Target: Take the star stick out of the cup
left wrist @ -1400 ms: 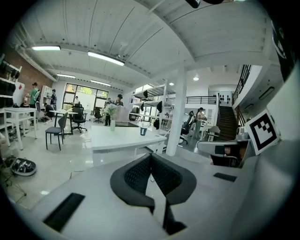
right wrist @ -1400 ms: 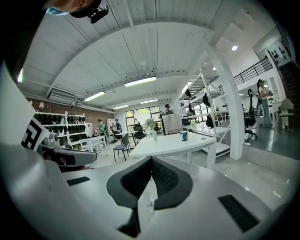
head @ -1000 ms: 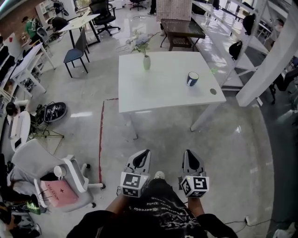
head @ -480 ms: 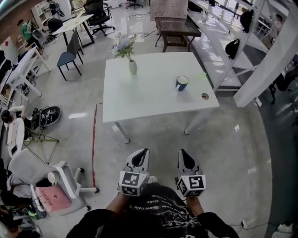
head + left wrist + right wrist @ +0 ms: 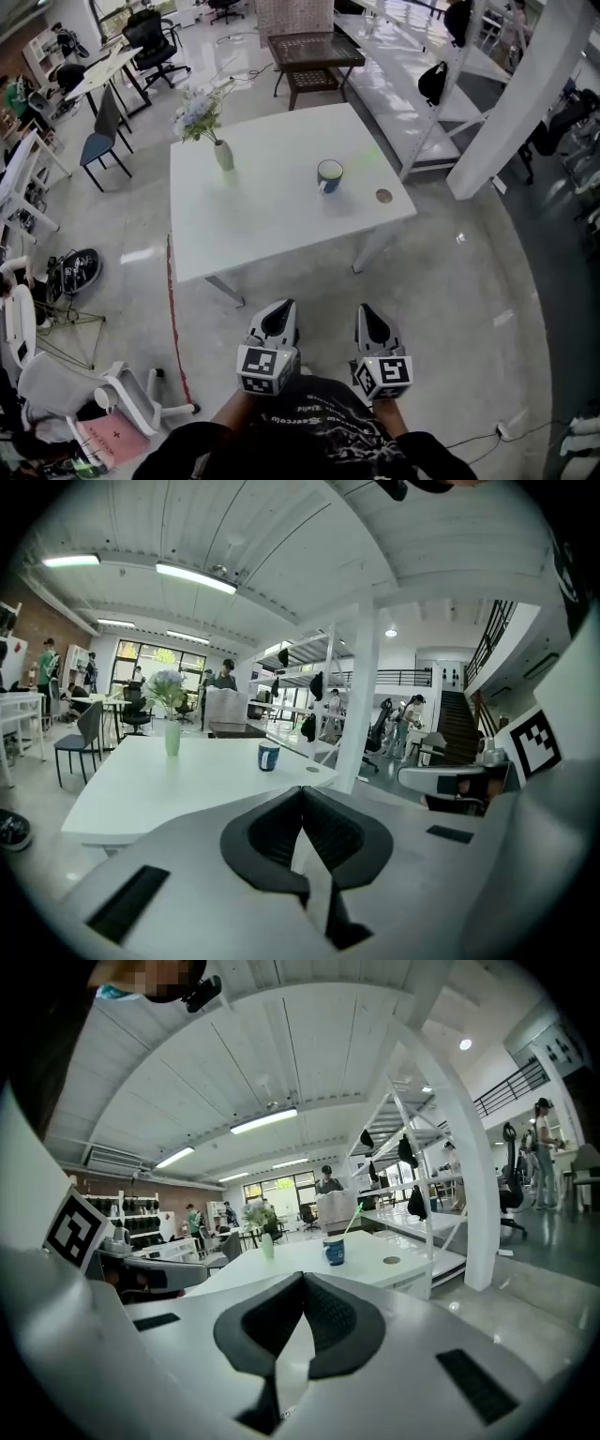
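A dark blue cup (image 5: 329, 174) stands on the white table (image 5: 272, 220), well ahead of me. In the right gripper view a thin green stick (image 5: 352, 1220) leans up and to the right out of the cup (image 5: 334, 1252); its star end is too small to make out. The cup (image 5: 268, 755) also shows in the left gripper view. My left gripper (image 5: 280, 315) and right gripper (image 5: 369, 319) are held low in front of the person's body, over the floor and short of the table. Both have their jaws shut with nothing between them.
A vase of flowers (image 5: 223, 154) and a small brown disc (image 5: 382, 196) are on the table. A slanted white pillar (image 5: 506, 103) rises at the right. An office chair (image 5: 56, 380) and a red floor line (image 5: 172, 319) lie at the left. A dark low table (image 5: 311, 54) stands behind.
The table with the cup has shifted left and nearer in the head view as the person walks toward it. Both grippers keep their place before the body, still shut.
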A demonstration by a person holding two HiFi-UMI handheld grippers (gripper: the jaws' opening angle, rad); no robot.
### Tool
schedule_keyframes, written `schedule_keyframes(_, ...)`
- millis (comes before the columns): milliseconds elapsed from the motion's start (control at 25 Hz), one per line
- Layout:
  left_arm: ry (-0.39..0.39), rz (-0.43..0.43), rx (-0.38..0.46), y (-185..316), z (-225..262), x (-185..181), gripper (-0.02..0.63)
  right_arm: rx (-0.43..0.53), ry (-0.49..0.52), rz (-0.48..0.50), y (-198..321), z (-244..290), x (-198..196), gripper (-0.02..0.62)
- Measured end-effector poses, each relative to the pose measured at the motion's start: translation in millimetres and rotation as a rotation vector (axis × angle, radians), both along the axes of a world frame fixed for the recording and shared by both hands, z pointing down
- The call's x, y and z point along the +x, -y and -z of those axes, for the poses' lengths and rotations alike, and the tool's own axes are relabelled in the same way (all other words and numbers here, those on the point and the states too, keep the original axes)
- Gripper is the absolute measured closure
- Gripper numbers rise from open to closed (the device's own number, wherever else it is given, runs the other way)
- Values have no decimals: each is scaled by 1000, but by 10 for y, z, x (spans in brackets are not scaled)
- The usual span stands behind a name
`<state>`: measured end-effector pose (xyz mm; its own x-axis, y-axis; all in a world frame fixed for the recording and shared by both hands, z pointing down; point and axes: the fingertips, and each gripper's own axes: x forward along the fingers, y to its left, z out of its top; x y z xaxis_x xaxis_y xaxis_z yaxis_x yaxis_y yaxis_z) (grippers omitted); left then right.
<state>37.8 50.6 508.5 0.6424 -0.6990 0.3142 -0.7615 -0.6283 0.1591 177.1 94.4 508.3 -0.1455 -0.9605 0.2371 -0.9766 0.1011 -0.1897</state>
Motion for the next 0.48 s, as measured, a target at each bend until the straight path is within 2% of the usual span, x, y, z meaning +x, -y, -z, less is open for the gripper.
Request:
schedule_keyframes(200,-22,-42,14,675,-41,79,586,-8,10,-59,581,-83,85,586)
schedule_keyframes(360,26,-37,29,1498,-25,-6,588,-9,14,-78,1389,36,107,586)
schedule_keyframes(480,10,-24,41,2118,68,-98,588,-12,6,-90,1980,132,59,586)
